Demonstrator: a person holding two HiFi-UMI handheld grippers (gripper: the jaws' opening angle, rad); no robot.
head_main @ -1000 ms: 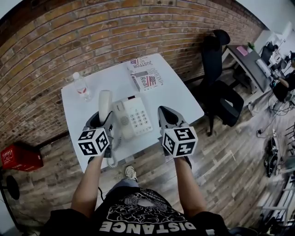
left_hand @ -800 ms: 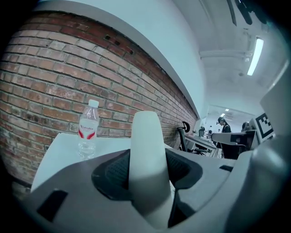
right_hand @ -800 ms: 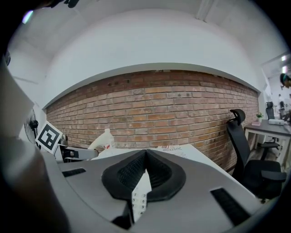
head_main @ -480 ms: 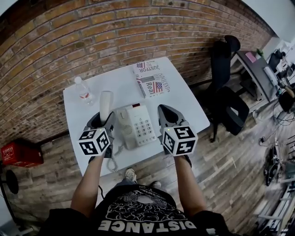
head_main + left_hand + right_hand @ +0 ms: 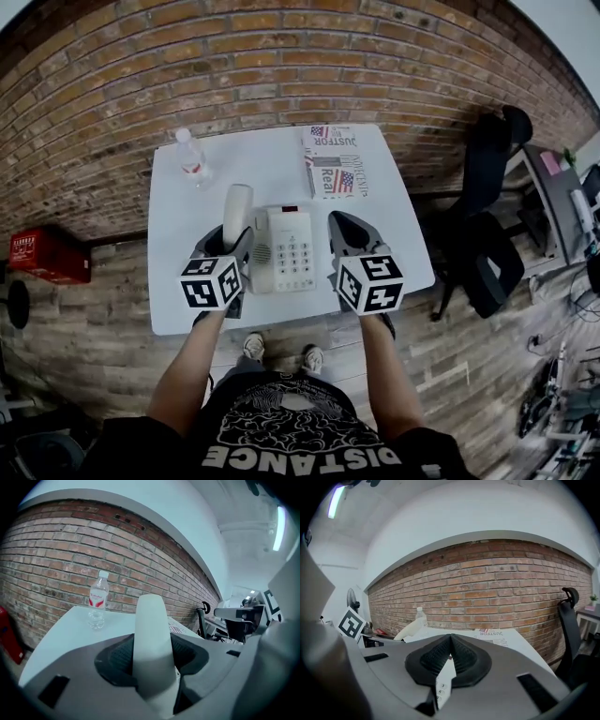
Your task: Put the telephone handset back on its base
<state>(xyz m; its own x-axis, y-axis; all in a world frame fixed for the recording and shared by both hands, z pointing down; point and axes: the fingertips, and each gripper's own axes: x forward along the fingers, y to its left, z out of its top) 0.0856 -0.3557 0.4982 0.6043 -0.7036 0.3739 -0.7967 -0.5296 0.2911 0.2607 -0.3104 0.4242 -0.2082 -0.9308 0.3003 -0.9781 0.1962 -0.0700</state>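
Left tongs [image 5: 230, 246]: closed on the handset, which is clamped between both pads; held just left of the telephone base, at its near corner.
Water bottle [image 5: 192, 157]: stood upright on the bench, left of the telephone base and beyond it, towards the brick wall [image 5: 281, 66]; well apart from the base.
Handset [image 5: 237, 204]: gripped at its near end by the left tongs, its free end pointed away towards the wall; seen just beside the left edge of the telephone base and not seated in the cradle.
Bench [image 5: 178, 244]: a white top on which the telephone base is carried near the middle.
Telephone base [image 5: 286, 248]: laid flat with the keypad turned up, between the two tongs.
Magazine [image 5: 336, 164]: laid flat beyond the telephone base and to its right, near the wall edge of the bench; not touched by the base.
Right tongs [image 5: 342, 230]: pads pressed together with nothing caught between them; held just right of the telephone base, whose keys are glimpsed under the closed pads in the right gripper view.
Office chair [image 5: 492, 216]: stood on the wooden floor, well to the right of the telephone base and off the bench.
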